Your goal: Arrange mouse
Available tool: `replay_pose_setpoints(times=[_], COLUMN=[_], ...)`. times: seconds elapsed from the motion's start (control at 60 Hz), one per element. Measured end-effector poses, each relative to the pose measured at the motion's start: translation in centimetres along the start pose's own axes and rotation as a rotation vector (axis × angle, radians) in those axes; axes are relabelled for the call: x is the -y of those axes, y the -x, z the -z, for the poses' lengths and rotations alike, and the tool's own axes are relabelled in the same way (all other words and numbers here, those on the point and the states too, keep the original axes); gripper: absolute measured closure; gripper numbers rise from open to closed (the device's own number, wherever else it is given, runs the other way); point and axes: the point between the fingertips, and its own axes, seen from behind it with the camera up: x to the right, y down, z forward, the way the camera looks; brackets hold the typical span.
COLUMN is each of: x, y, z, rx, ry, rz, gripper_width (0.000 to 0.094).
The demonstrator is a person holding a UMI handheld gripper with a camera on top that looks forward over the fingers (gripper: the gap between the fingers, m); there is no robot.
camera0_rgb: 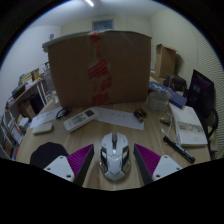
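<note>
A white and grey computer mouse with black sides sits between my two fingers, its nose pointing away from me over the wooden desk. My gripper has its purple pads against the mouse's black sides, with no gap showing on either side. The rear of the mouse is hidden low between the fingers.
A large cardboard box stands at the back of the desk. A white keyboard-like device and a sheet of paper lie ahead. A notebook, a black pen and a dark monitor are at the right. Shelves stand at the left.
</note>
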Motion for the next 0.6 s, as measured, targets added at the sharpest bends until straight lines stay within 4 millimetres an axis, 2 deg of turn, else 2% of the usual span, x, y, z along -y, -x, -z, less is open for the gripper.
replay_pose_setpoints(times=[0.083, 0.1, 0.15, 0.167, 0.333, 0.6], x=[-0.1, -0.3, -0.4, -0.3, -0.3, -0.4], y=[-0.1, -0.2, -0.7, -0.7, -0.8, -1.0], z=[-1.9, -2.3, -2.9, -3.1, -3.0, -3.0], rx=[-0.02, -0.024, -0.053, -0.057, -0.083, -0.101], ry=[0.021, 0.028, 0.038, 0.034, -0.001, 0.001], rz=[-0.014, -0.017, -0.011, -0.003, -0.016, -0.042], gripper_width=[0.0139, 0.0118, 0.0243, 0.0347, 0.0383, 0.0517])
